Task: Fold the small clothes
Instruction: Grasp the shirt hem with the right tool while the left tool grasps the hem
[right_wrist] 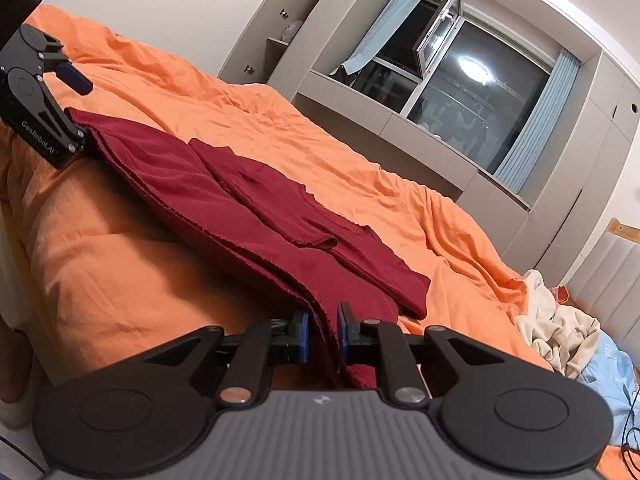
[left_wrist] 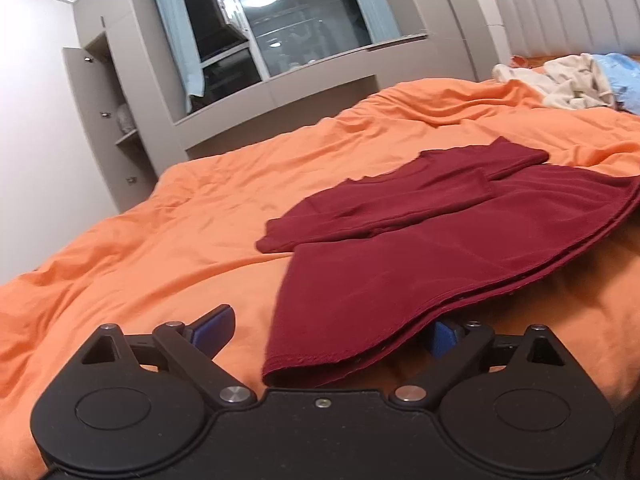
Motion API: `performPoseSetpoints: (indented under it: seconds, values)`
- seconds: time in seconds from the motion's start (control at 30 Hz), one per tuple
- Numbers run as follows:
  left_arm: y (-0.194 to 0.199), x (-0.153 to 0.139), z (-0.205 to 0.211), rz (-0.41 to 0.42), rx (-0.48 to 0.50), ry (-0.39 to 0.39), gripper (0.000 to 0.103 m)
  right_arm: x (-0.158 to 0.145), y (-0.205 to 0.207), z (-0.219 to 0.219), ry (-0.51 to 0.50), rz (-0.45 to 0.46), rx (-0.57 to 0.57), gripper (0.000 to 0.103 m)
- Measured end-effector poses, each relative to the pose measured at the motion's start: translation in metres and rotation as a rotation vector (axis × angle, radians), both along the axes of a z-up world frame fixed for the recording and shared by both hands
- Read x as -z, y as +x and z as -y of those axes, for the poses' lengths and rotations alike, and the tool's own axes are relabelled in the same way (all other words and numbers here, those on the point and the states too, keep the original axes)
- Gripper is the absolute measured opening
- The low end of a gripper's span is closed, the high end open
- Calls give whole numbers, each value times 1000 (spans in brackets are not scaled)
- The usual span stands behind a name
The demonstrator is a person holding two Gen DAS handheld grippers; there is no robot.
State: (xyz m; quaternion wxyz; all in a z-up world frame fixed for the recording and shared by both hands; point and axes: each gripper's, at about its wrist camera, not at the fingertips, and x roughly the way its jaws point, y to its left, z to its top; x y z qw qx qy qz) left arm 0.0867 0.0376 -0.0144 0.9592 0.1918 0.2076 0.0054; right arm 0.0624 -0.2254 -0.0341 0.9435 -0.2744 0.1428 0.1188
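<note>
A dark red garment point(left_wrist: 420, 248) lies partly folded on the orange duvet point(left_wrist: 160, 240), sleeves laid over its body. My left gripper point(left_wrist: 332, 320) is open, its blue fingers point(left_wrist: 212, 328) wide apart; a corner of the garment lies between them and drapes over the right finger. In the right wrist view my right gripper point(right_wrist: 322, 332) is shut on the garment's point(right_wrist: 240, 208) near hem, the layered edge pinched between the blue pads point(right_wrist: 303, 336). The left gripper point(right_wrist: 85, 114) shows at the far corner, one finger under the cloth.
A pile of cream and light blue clothes point(left_wrist: 568, 80) point(right_wrist: 560, 332) lies near the padded headboard point(left_wrist: 568, 12). Beyond the bed are a grey wardrobe with an open door point(left_wrist: 104, 120) and a dark window point(left_wrist: 288, 24). The orange duvet point(right_wrist: 320, 140) is rumpled.
</note>
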Motion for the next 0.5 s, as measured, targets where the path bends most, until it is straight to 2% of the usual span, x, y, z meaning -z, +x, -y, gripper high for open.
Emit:
performPoseSetpoints:
  seconds: [0.07, 0.37, 0.5]
  values:
    - [-1, 0, 0, -1, 0, 3, 93, 1, 0, 0, -6, -4, 1, 16]
    - [-3, -1, 1, -14, 59, 5, 65, 2, 0, -4, -20, -11, 5, 16]
    - [-2, -3, 1, -12, 67, 33, 38, 2, 2, -3, -26, -9, 8, 16]
